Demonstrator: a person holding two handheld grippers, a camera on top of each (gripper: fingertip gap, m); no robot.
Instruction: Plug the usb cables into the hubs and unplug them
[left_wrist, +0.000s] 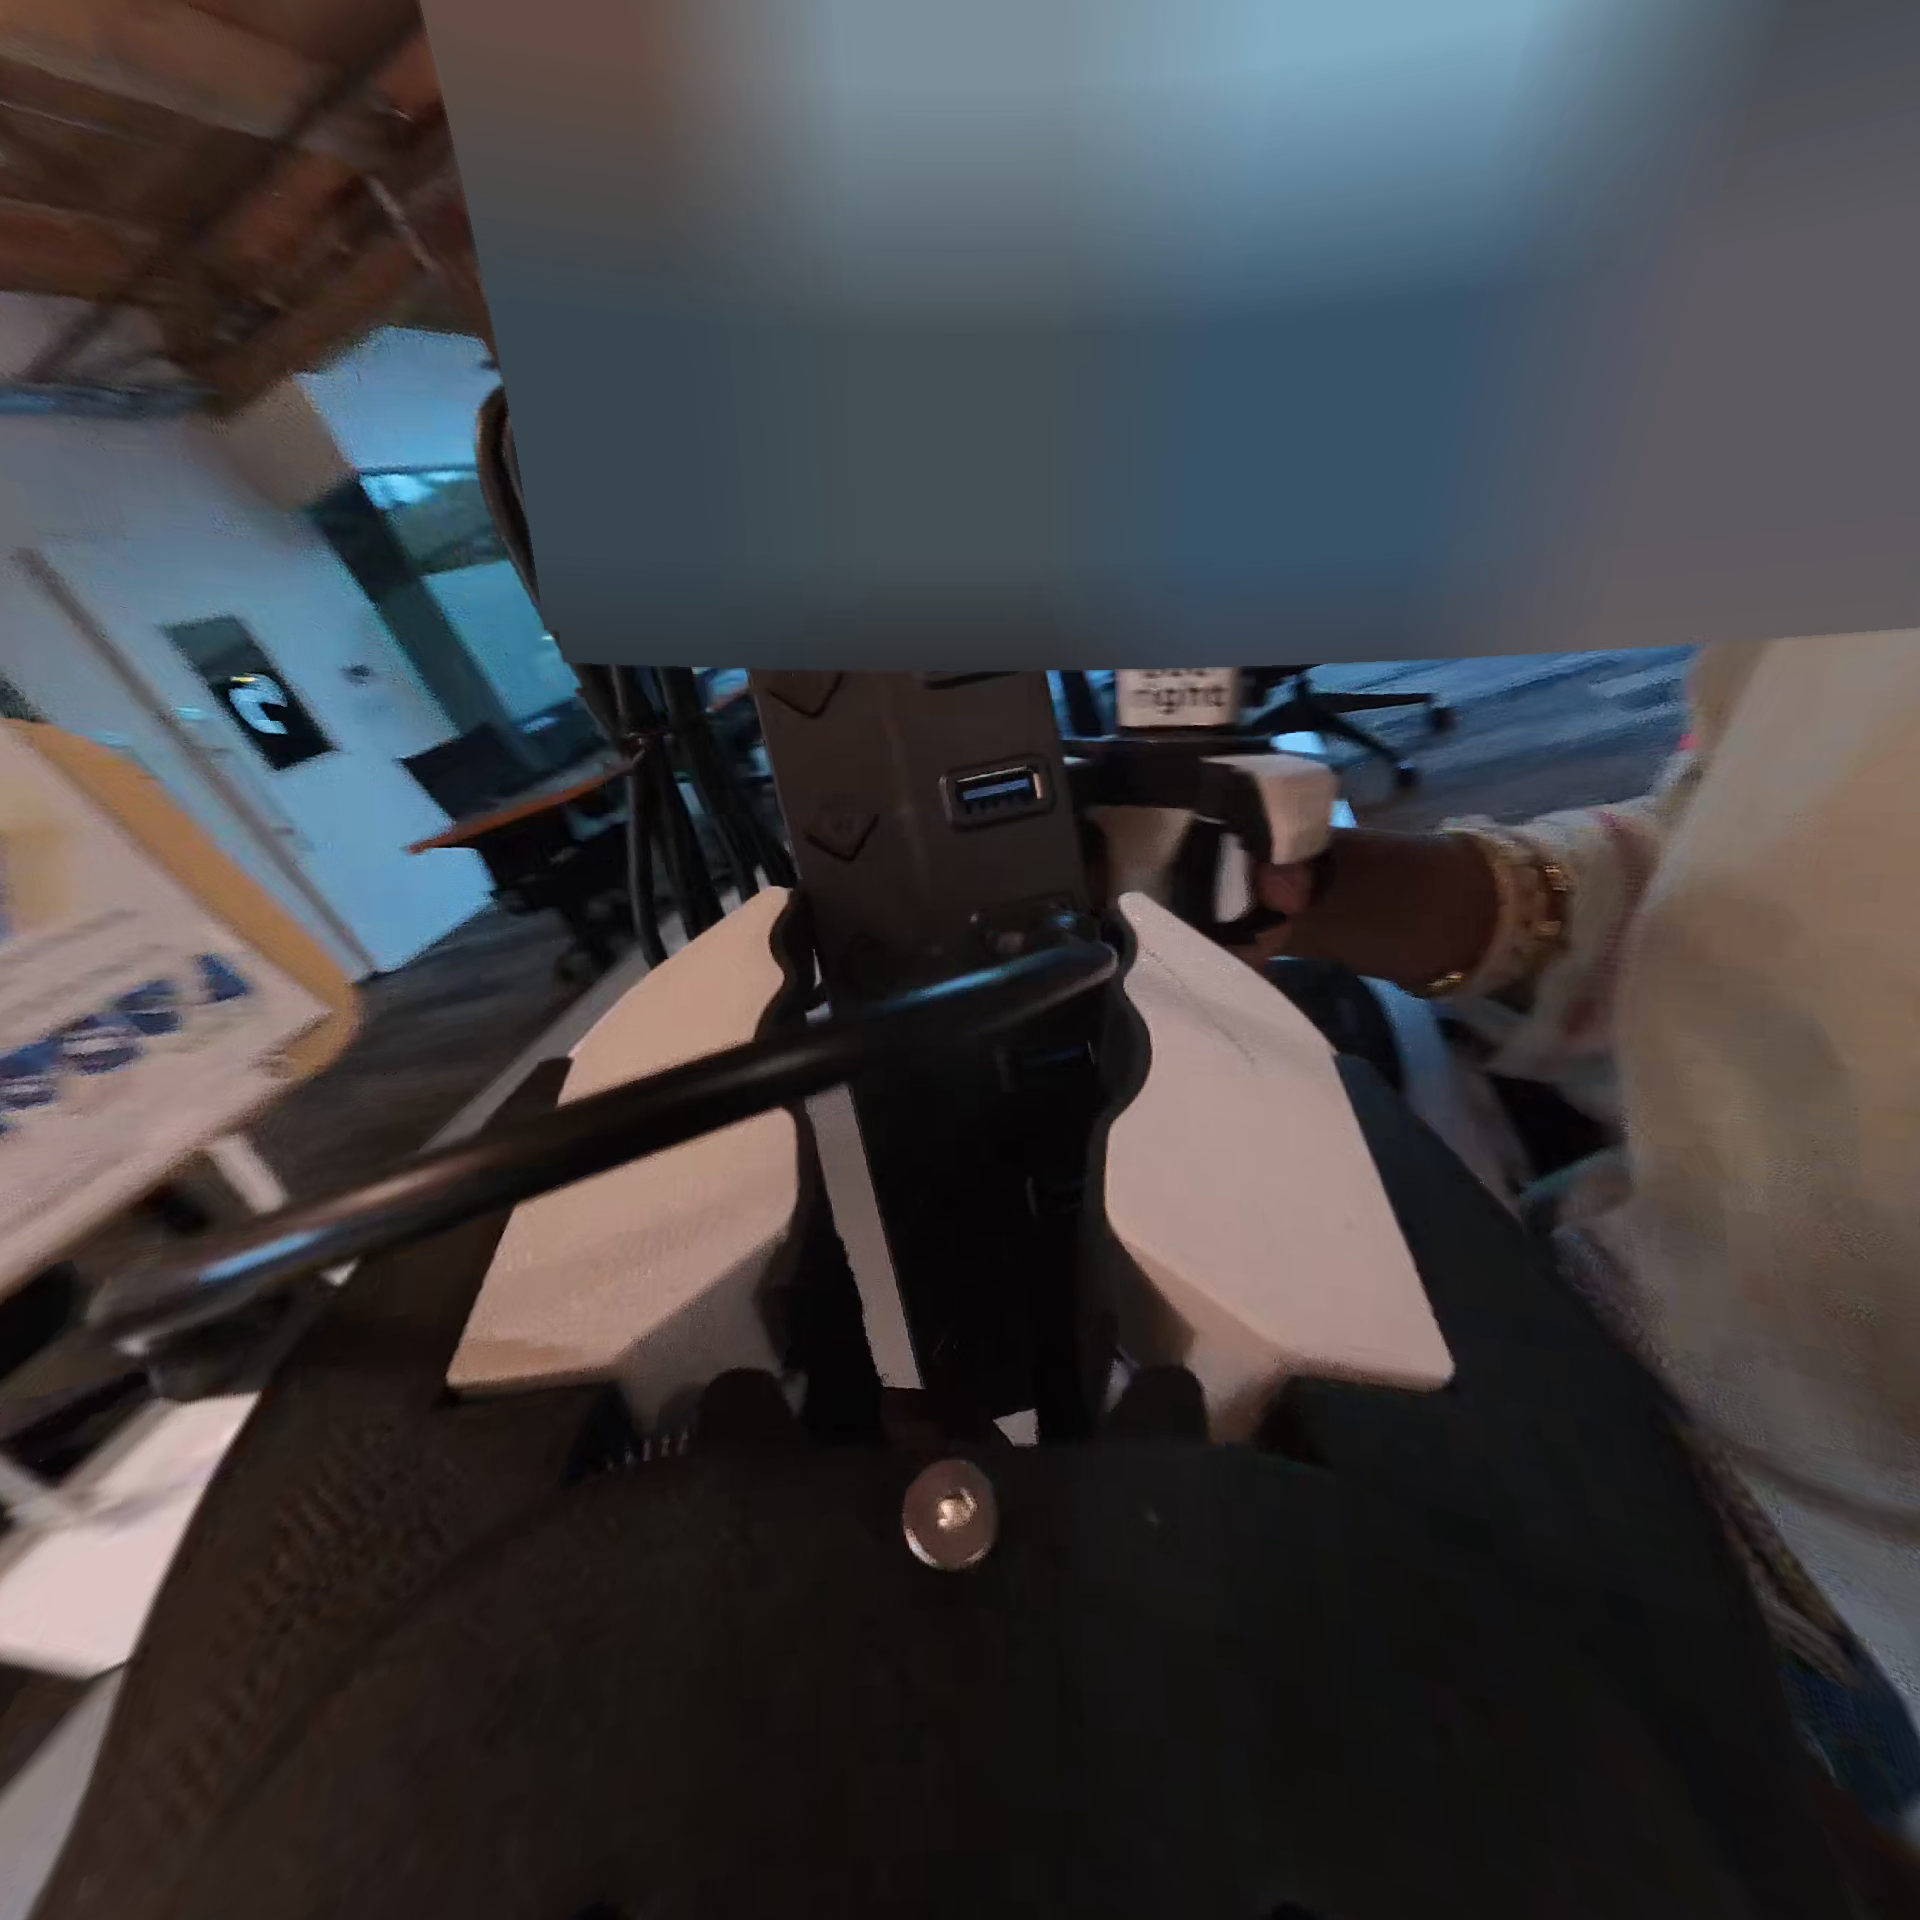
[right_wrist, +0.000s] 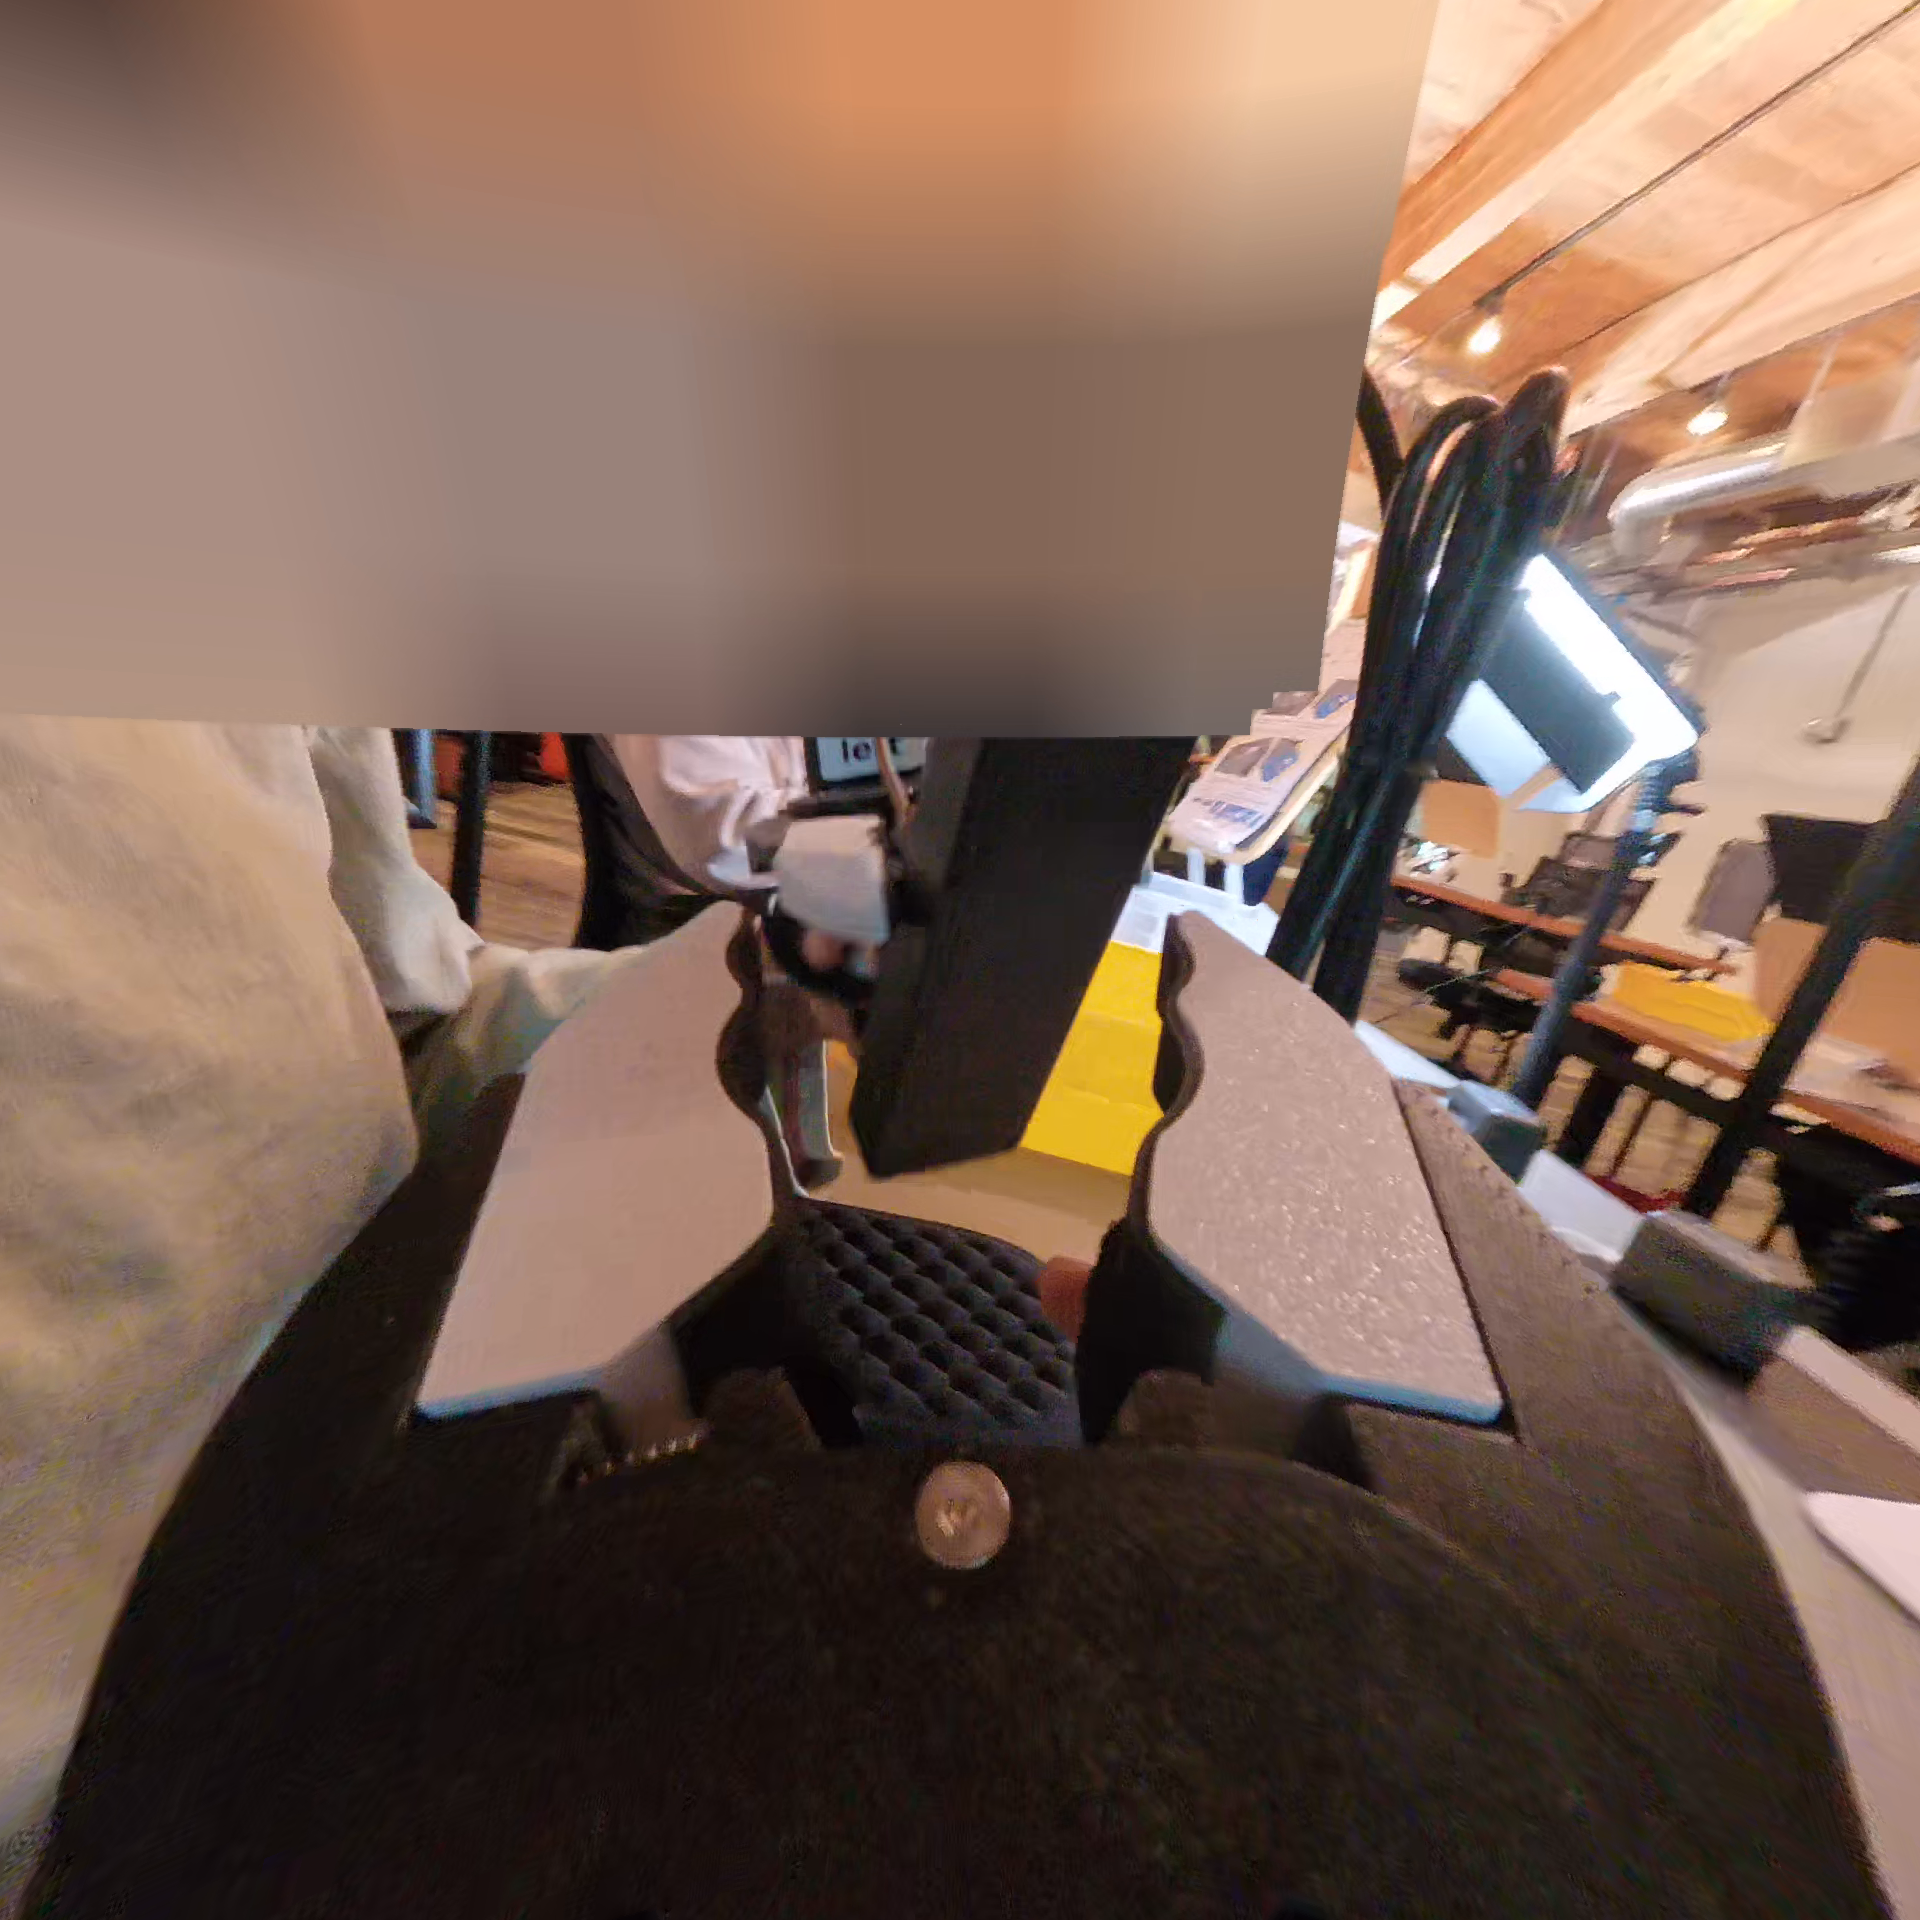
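Jaws of the left gripper clamp the hub; right gripper, open and empty, should take the cable plug squarely.

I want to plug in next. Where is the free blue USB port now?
In the left wrist view, the blue USB port is on the dark hub, just beyond the left gripper that clamps it.

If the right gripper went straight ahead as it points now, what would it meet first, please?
Most likely the black hub: its end sits between the open right gripper's fingers, just ahead. How far ahead is unclear.
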